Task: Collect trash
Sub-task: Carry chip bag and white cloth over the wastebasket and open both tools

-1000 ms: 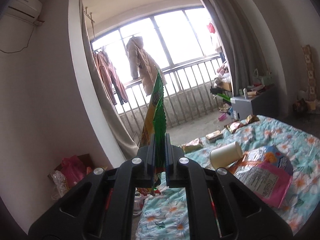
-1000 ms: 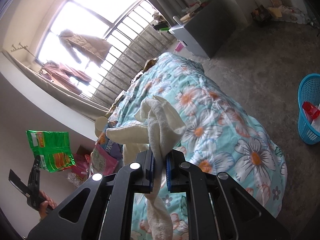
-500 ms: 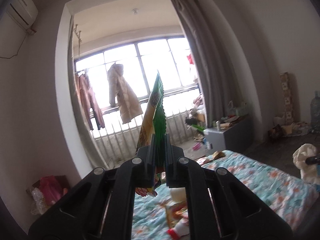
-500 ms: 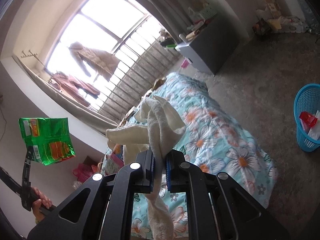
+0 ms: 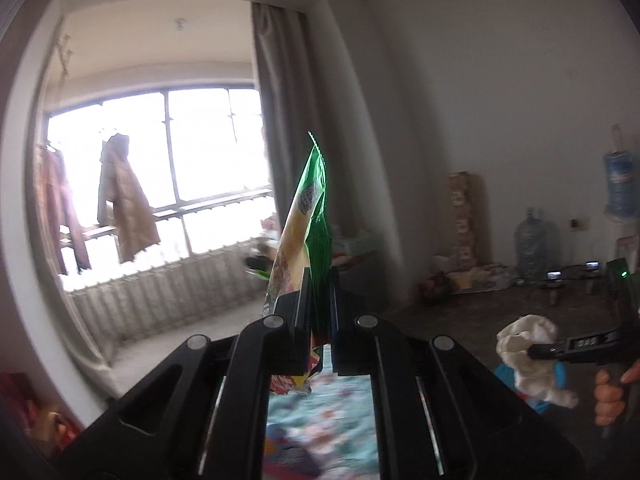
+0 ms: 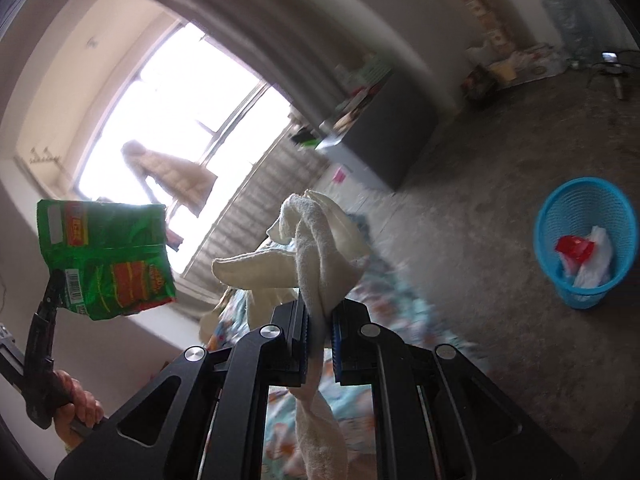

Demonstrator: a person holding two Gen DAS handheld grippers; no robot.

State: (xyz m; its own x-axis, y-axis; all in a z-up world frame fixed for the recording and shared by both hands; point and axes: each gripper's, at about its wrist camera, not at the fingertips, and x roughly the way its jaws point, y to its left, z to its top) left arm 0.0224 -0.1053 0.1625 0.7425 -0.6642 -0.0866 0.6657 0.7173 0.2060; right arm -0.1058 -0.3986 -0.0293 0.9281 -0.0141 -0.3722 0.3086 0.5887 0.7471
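Observation:
My left gripper (image 5: 319,292) is shut on a green snack bag (image 5: 310,216), which stands up edge-on between the pads. In the right wrist view that same green snack bag (image 6: 106,258) hangs flat at the left, with the left gripper (image 6: 56,292) below it in a hand. My right gripper (image 6: 320,320) is shut on a crumpled cream cloth (image 6: 316,248) that bunches above the pads and dangles below. In the left wrist view the cream cloth (image 5: 528,356) and right gripper (image 5: 534,350) show at the right. A blue mesh basket (image 6: 560,280) with red and white trash stands on the floor at the right.
A bed with a floral cover (image 6: 380,292) lies below both grippers. A grey cabinet (image 6: 400,136) stands by the balcony window. Water bottles (image 5: 532,248) and boxes sit along the far wall. Bare concrete floor (image 6: 480,200) lies between bed and basket.
Both views have swung right, away from the bed and window toward the far wall and floor. The basket has come closer to the middle of the right view. Both grips are unchanged.

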